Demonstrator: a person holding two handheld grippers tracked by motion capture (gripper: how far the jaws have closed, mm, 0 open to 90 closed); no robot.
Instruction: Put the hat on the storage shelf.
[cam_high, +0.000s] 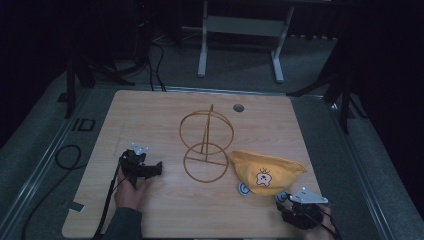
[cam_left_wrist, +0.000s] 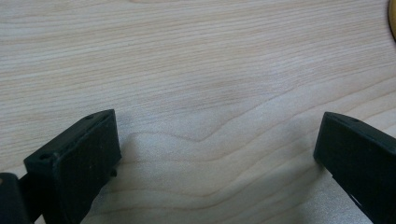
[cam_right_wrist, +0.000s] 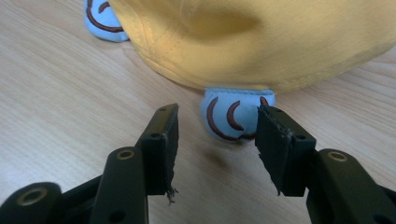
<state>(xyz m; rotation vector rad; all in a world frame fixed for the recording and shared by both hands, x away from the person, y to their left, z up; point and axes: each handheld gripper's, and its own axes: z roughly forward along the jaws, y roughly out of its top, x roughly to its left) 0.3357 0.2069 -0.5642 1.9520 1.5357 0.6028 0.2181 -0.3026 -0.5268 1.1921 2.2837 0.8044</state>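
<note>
On the near right of the light wooden table, a yellow fabric cap with a small cartoon print is seen lying flat — one pale blue ear flap with dark red curved lines is framed just beyond the parted jaws of the right gripper, unclasped. Left of the cap, a yellow wire stand of two rings is set. Farther left, the left gripper is held wide apart over bare wood — nothing between its jaws.
</note>
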